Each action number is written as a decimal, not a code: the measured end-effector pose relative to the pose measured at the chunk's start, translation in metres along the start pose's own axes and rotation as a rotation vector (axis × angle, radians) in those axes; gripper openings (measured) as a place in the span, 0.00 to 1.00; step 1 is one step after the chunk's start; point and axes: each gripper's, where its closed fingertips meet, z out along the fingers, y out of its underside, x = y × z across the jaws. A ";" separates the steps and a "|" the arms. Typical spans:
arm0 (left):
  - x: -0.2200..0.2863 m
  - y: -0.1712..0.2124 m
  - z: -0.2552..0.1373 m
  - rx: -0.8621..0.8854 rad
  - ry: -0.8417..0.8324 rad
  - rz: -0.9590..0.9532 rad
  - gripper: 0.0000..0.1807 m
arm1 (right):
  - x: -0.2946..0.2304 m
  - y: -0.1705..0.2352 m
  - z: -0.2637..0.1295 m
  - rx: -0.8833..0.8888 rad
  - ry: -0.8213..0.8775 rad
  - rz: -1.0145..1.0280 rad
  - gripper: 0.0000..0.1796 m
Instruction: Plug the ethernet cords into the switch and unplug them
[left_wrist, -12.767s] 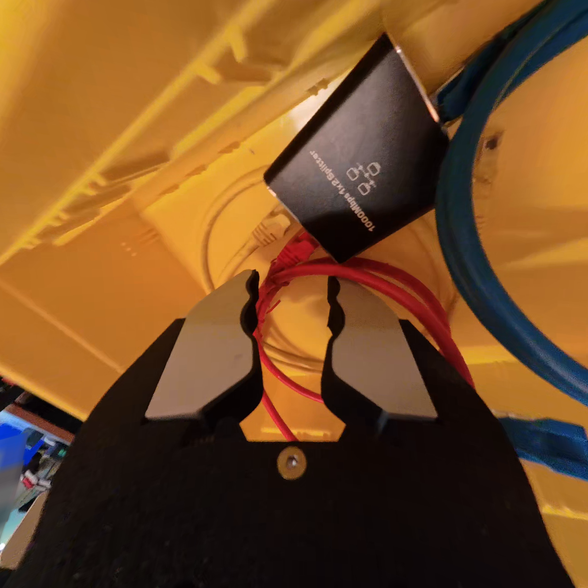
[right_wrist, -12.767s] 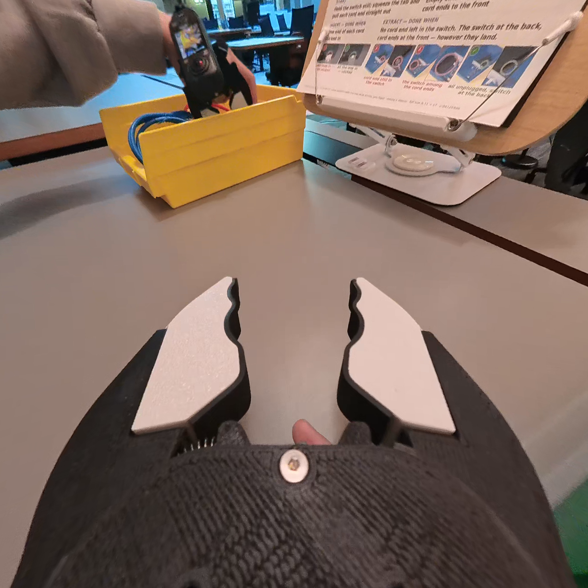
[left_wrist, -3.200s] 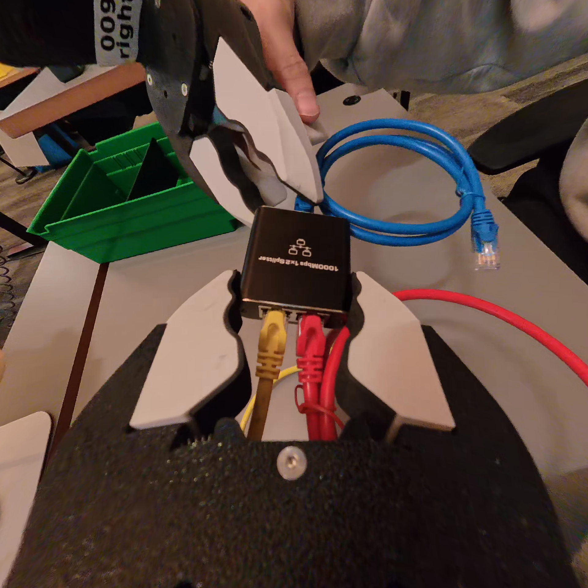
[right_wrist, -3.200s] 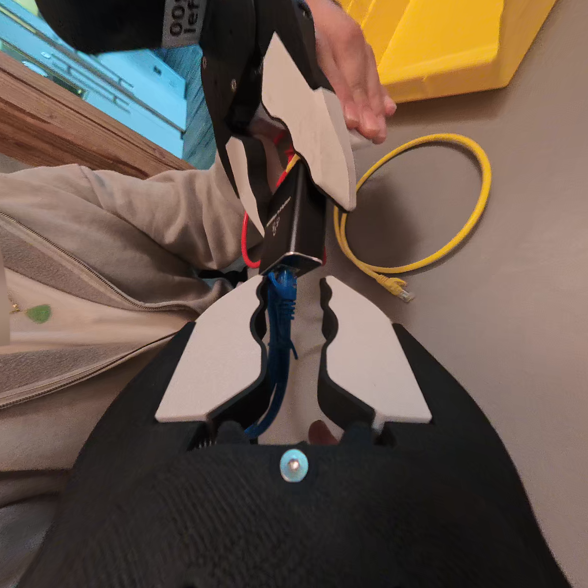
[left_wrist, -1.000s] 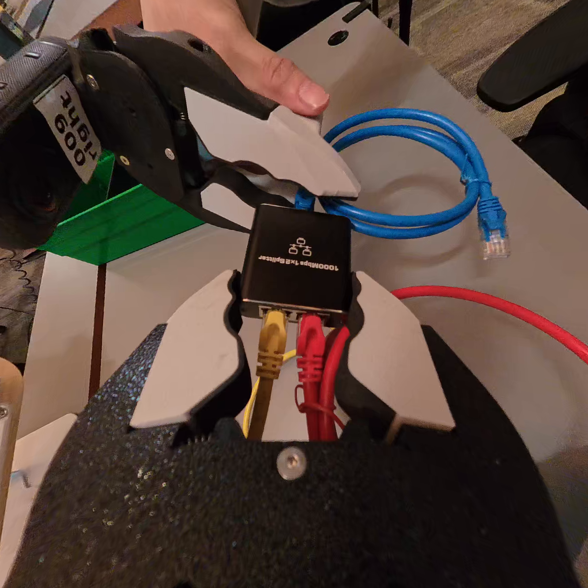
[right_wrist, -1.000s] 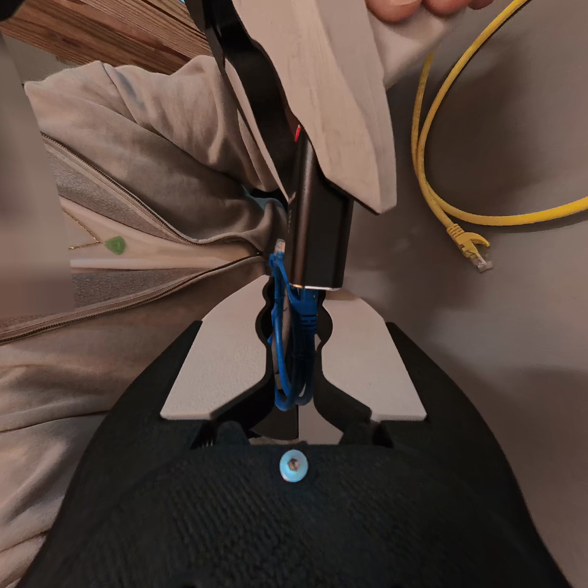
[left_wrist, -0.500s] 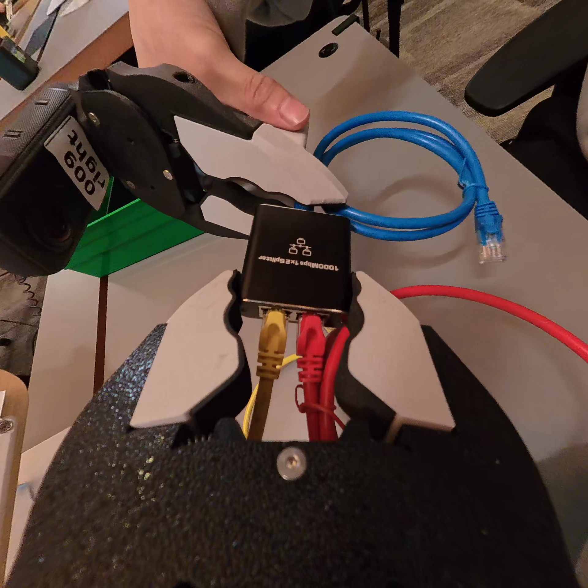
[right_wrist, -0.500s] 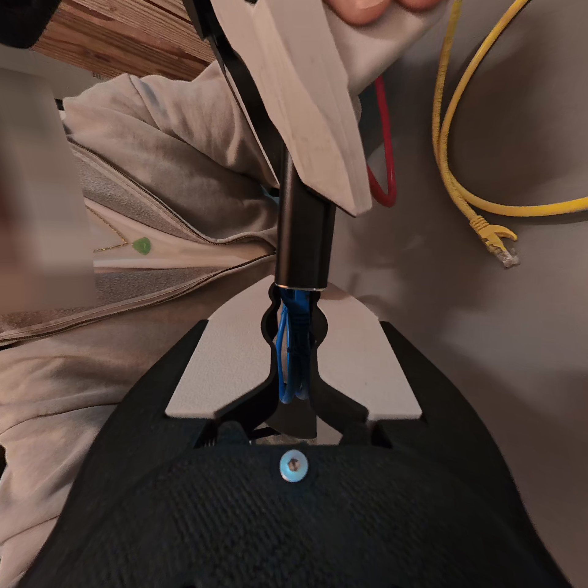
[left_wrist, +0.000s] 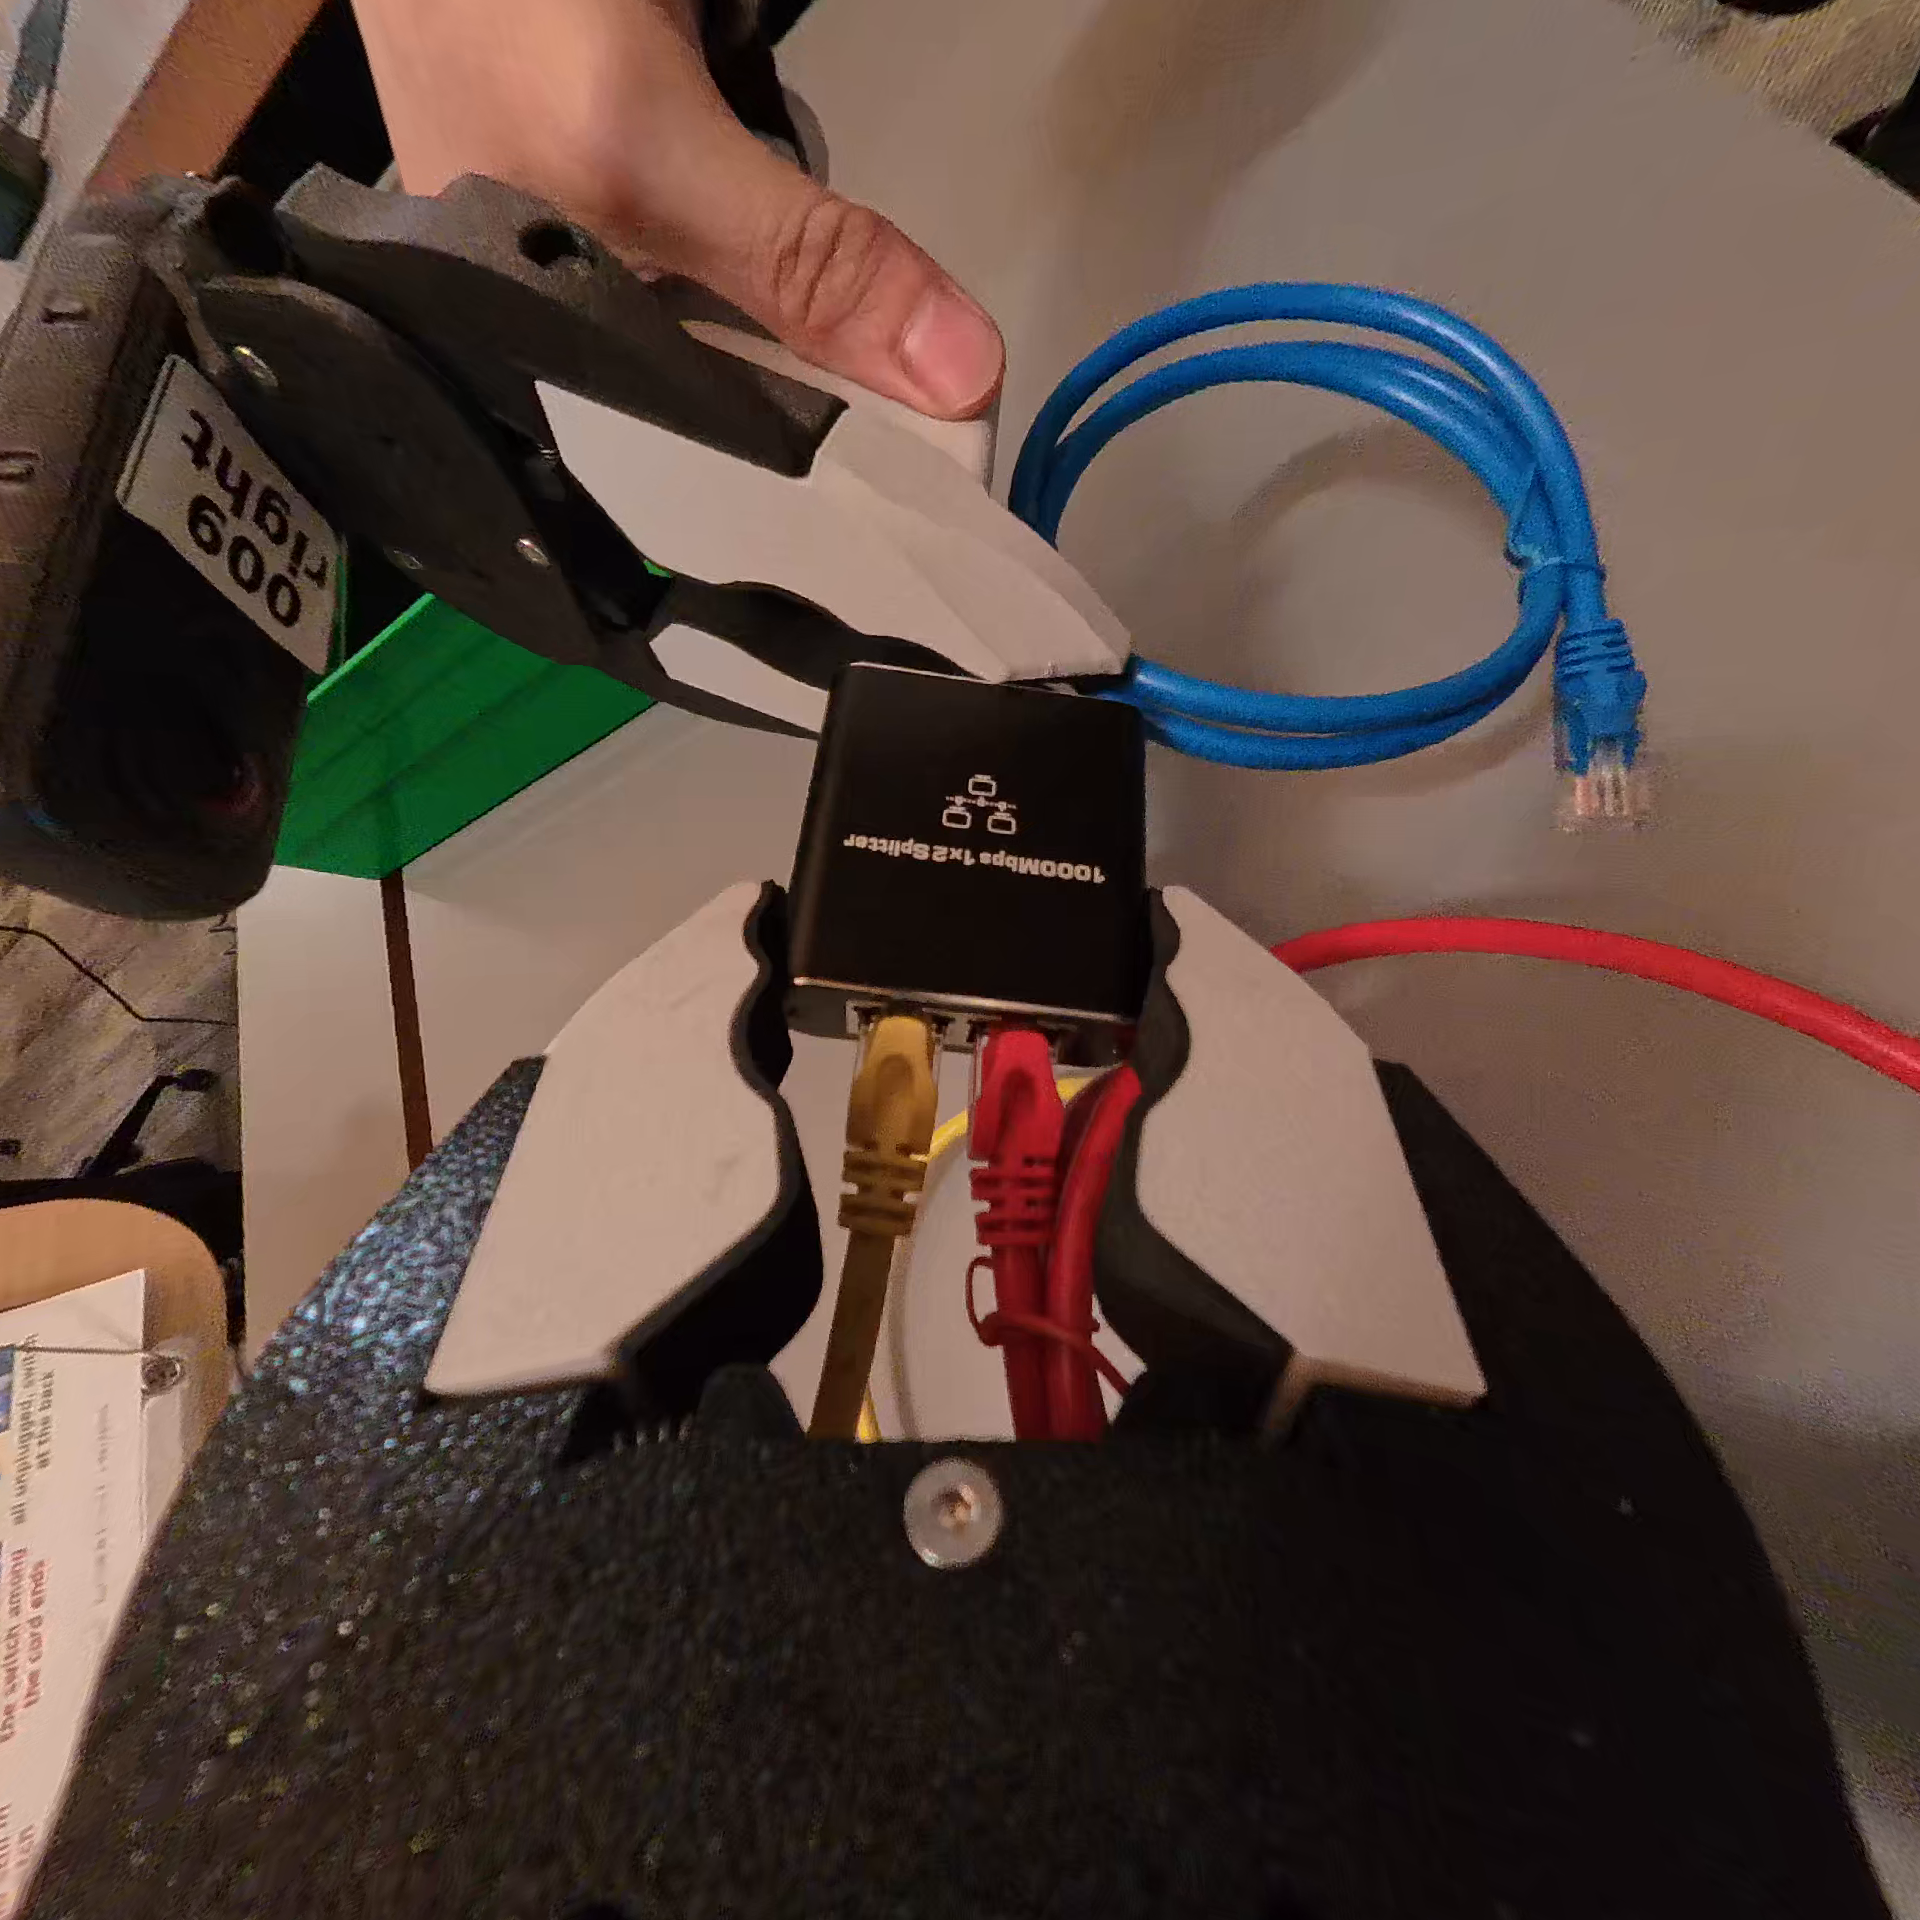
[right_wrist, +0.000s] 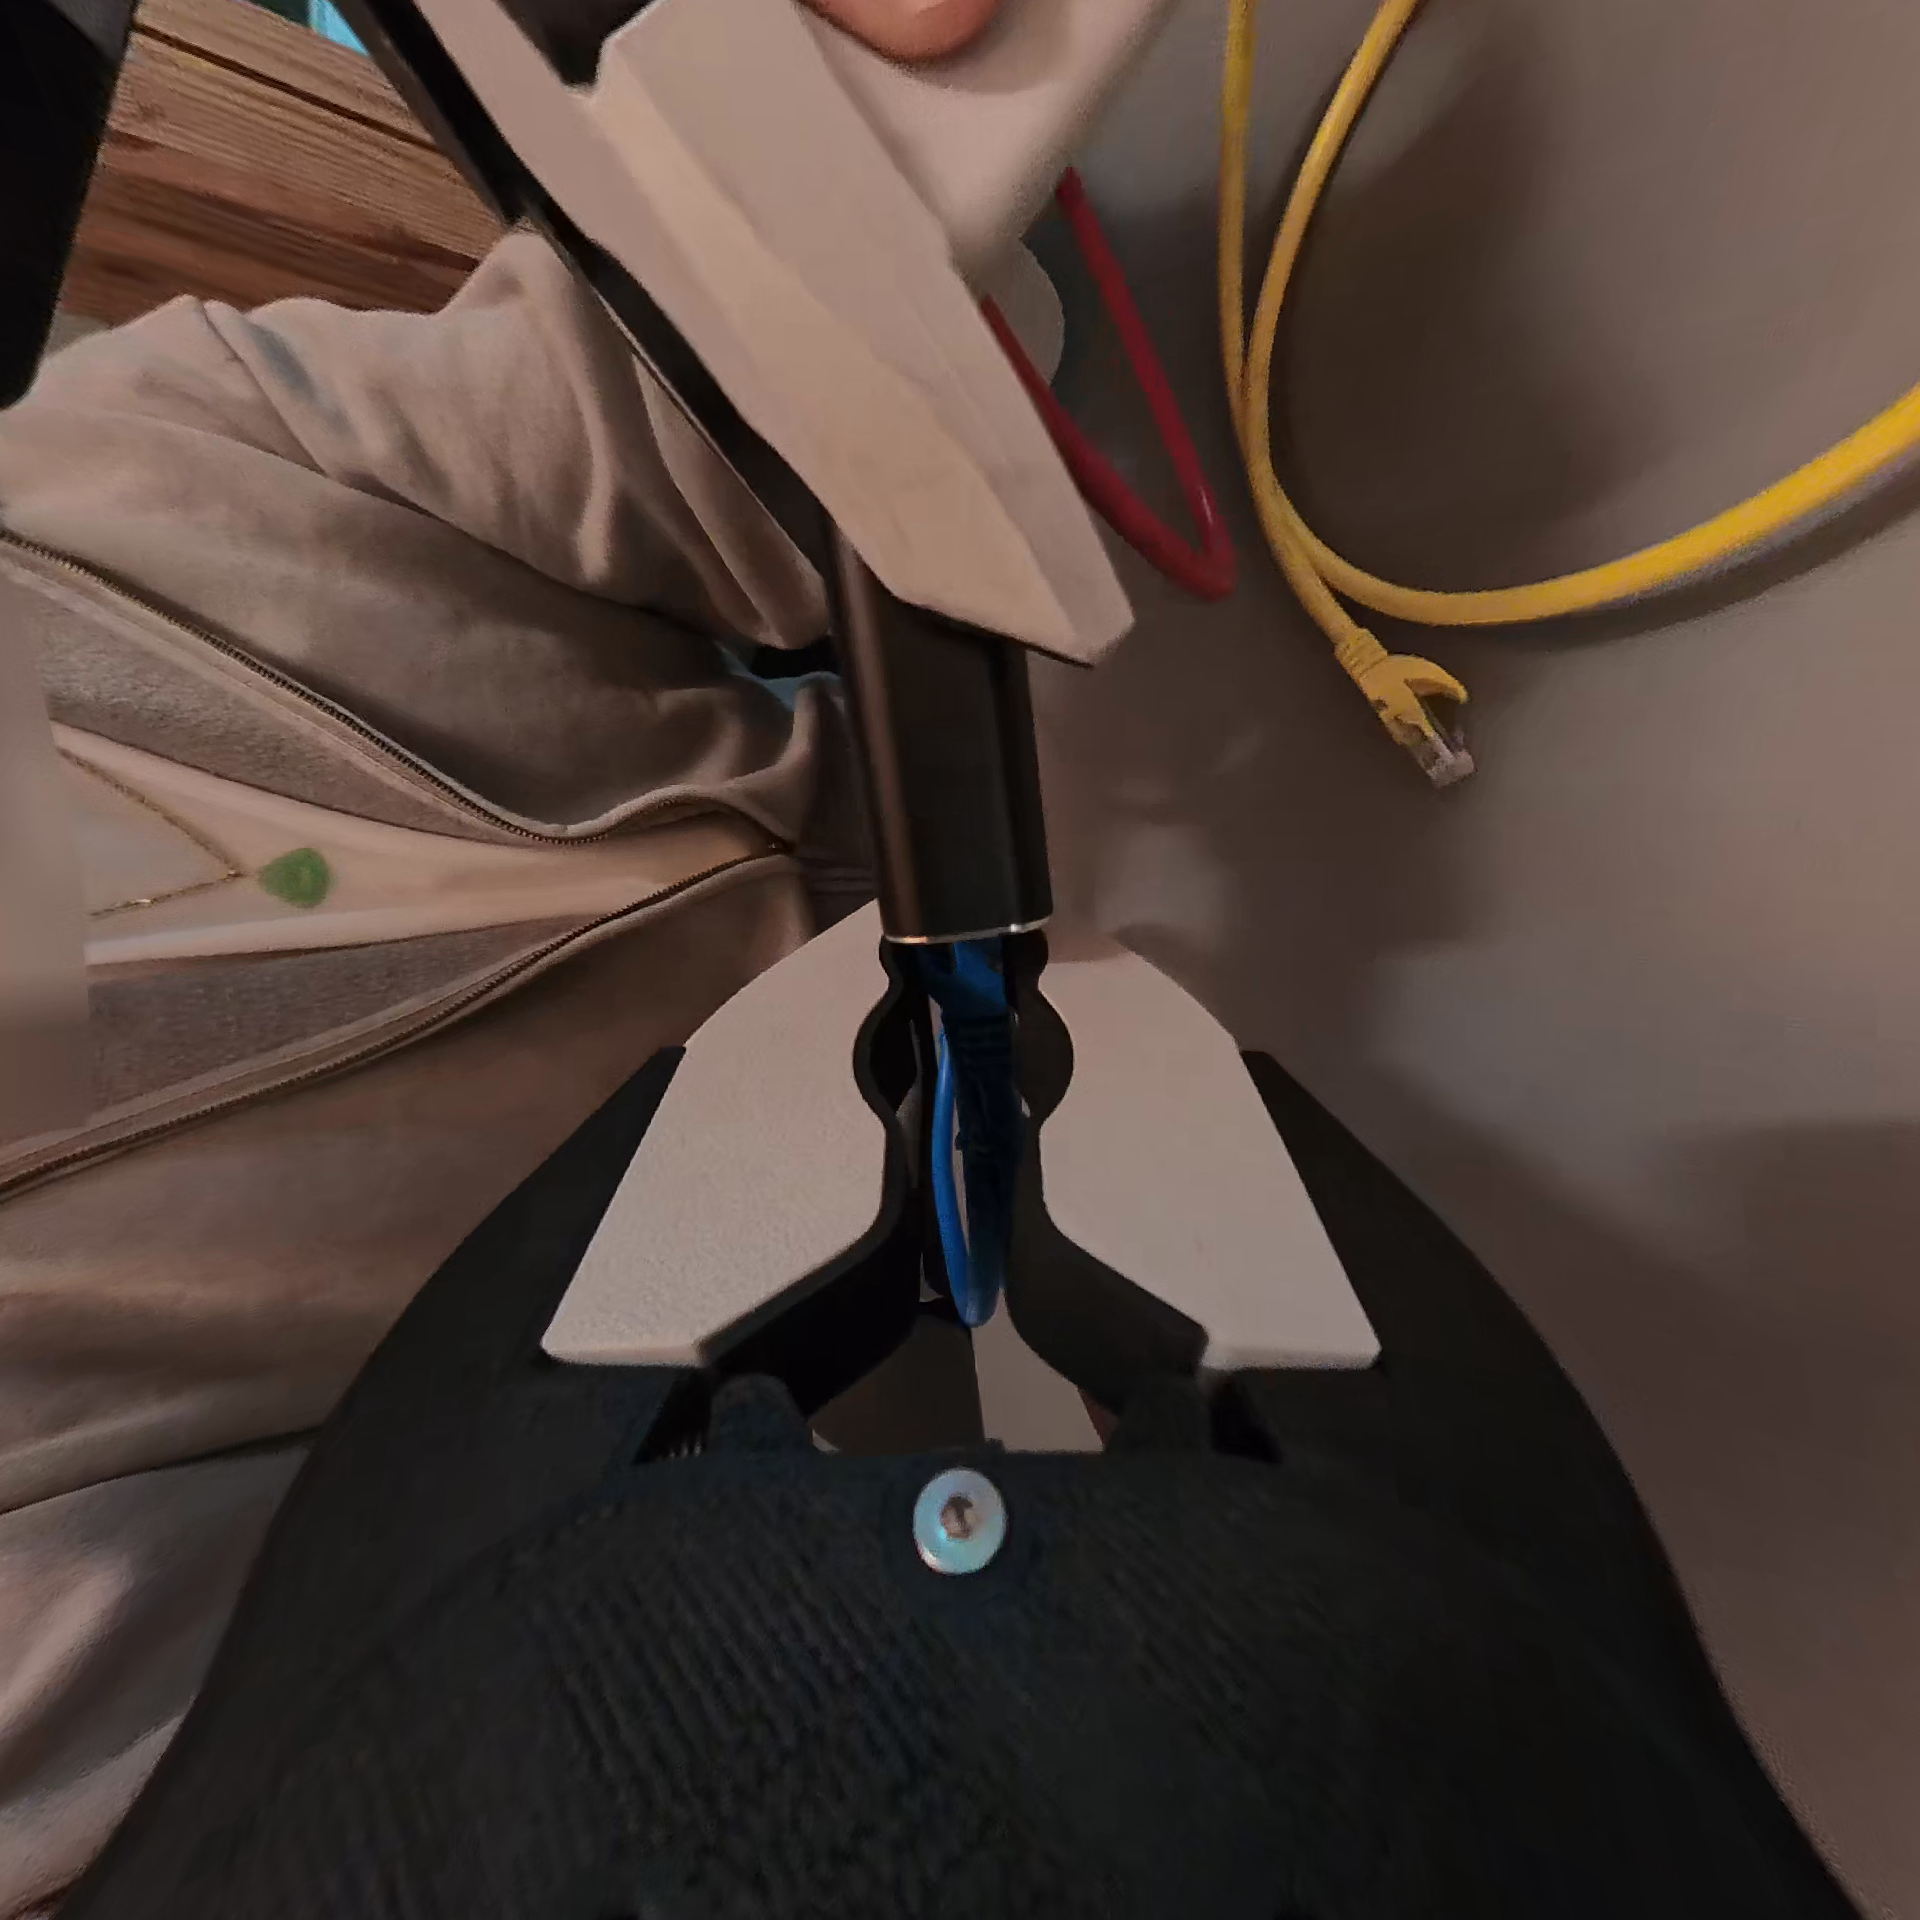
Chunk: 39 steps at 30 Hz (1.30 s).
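My left gripper (left_wrist: 964, 914) is shut on the sides of the black switch (left_wrist: 966, 831) and holds it above the grey table (left_wrist: 1351, 208). A yellow plug (left_wrist: 888, 1122) and a red plug (left_wrist: 1013, 1122) sit in its near face. My right gripper (right_wrist: 966, 966) is shut on the blue plug (right_wrist: 971, 997) at the switch's (right_wrist: 945, 790) far face; I cannot tell how deep the plug sits. The right gripper also shows in the left wrist view (left_wrist: 1039, 665). The blue cord (left_wrist: 1351, 520) loops on the table with its free plug (left_wrist: 1595, 717) lying loose.
A green bin (left_wrist: 447, 727) stands behind the right gripper. The red cord (left_wrist: 1610, 977) trails right. The yellow cord's free plug (right_wrist: 1418, 717) and a red loop (right_wrist: 1164, 499) lie on the table. A person's beige jacket (right_wrist: 364, 623) is close. An instruction sheet (left_wrist: 62, 1507) stands at lower left. Tip to tip, the grippers are about 4 cm apart.
My right gripper's jaws have closed tighter around the blue plug and cord at the switch. The left gripper keeps its hold on the switch; both have shifted slightly.
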 end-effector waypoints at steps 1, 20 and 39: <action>0.001 0.001 0.003 -0.013 0.004 0.016 0.35 | 0.002 0.002 0.002 -0.002 0.005 0.005 0.09; -0.005 -0.001 0.013 -0.103 -0.092 0.175 0.35 | 0.005 0.018 -0.006 -0.107 -0.021 0.168 0.10; -0.017 -0.004 0.023 -0.149 -0.184 0.172 0.35 | 0.015 0.027 -0.025 -0.242 0.137 0.216 0.10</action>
